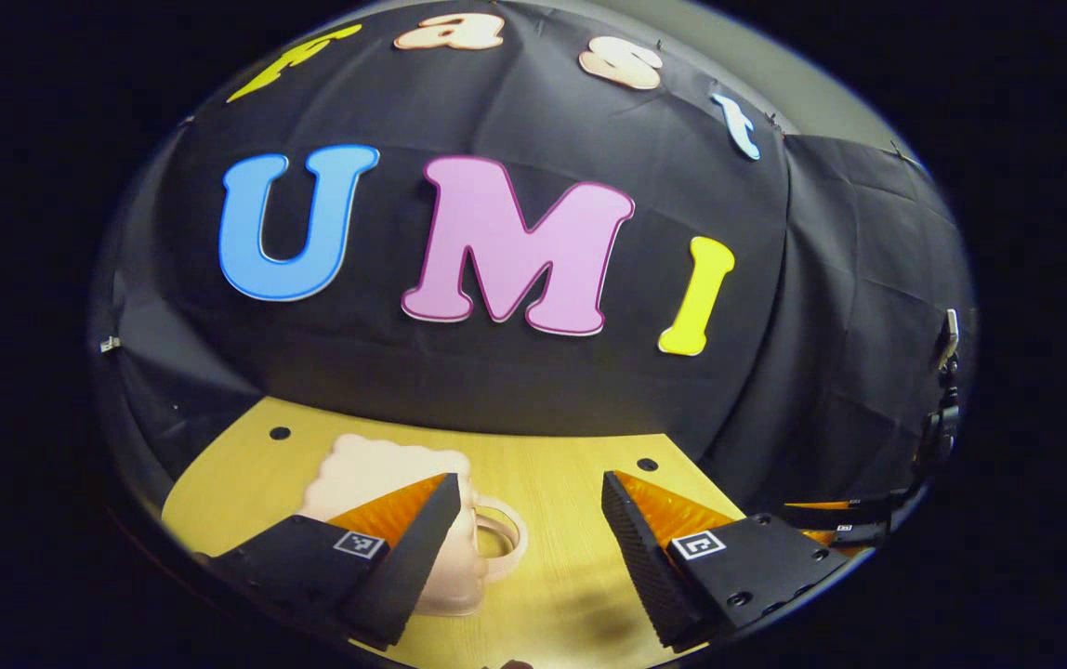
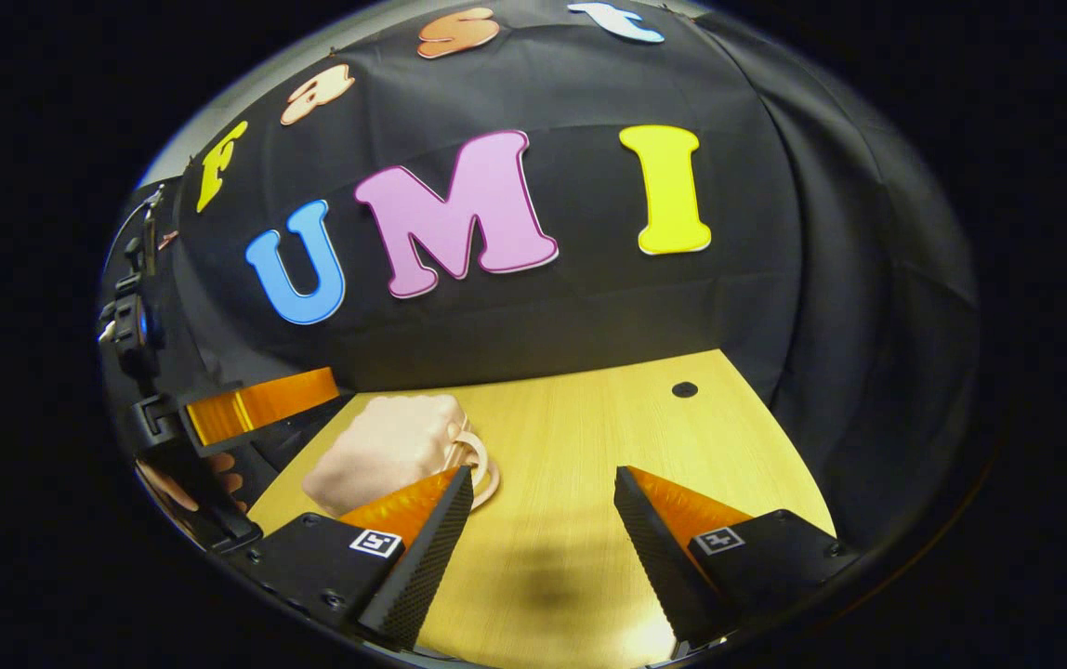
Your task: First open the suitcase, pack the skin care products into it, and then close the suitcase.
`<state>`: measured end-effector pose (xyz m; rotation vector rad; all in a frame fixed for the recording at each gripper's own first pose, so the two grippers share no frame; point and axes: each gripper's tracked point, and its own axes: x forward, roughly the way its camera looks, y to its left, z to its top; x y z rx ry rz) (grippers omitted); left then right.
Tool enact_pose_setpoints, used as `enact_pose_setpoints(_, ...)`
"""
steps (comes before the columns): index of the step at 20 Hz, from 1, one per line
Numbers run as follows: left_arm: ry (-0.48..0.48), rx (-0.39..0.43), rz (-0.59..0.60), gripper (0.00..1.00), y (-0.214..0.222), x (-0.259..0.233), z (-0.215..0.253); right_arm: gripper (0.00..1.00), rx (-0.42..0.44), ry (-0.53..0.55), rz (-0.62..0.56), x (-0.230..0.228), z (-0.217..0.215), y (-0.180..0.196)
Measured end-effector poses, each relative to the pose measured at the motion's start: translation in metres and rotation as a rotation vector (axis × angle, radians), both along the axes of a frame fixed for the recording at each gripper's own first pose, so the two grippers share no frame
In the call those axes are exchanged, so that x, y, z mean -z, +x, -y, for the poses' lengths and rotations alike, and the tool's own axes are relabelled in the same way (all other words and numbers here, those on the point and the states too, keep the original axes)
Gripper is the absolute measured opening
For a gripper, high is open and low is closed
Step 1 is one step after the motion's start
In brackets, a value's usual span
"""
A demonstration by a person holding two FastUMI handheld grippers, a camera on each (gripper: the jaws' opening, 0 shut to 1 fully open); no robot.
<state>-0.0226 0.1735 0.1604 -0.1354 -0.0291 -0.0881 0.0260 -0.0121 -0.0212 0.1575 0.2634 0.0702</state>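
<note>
Both the left gripper point(image 1: 527, 539) and the right gripper point(image 2: 543, 534) hover with jaws spread wide, gripping nothing.

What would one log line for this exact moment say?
left hand-held gripper: open, empty | right hand-held gripper: open, empty | pink suitcase: closed, on wooden table, untouched

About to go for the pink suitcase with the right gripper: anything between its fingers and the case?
Nothing visible does. The pink suitcase lies closed on the wooden table, just beyond the open right gripper, with bare tabletop between them. The left gripper sits beside the case.
</note>
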Motion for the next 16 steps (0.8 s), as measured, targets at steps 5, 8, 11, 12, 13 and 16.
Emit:
enact_pose_setpoints(5,-0.056,-0.076,0.049,0.96,-0.057,0.015,-0.036,0.97,-0.001,-0.064,0.022,0.009,-0.021,-0.033)
enact_pose_setpoints(8,-0.076,-0.100,0.024,0.96,-0.074,0.043,-0.056,0.97,-0.005,-0.074,0.019,0.012,-0.030,-0.041)
enact_pose_setpoints(11,-0.072,-0.124,0.016,0.96,-0.086,0.053,-0.068,0.97,-0.008,-0.083,0.024,0.012,-0.037,-0.049)
enact_pose_setpoints(12,-0.080,-0.120,0.027,0.96,-0.091,0.051,-0.067,0.97,-0.009,-0.084,0.027,0.012,-0.039,-0.052)
enact_pose_setpoints(13,-0.086,-0.114,0.038,0.96,-0.097,0.047,-0.066,0.97,-0.011,-0.083,0.028,0.013,-0.041,-0.054)
enact_pose_setpoints(16,-0.056,-0.114,0.044,0.96,-0.099,0.046,-0.065,0.97,-0.010,-0.075,0.023,0.016,-0.044,-0.059)
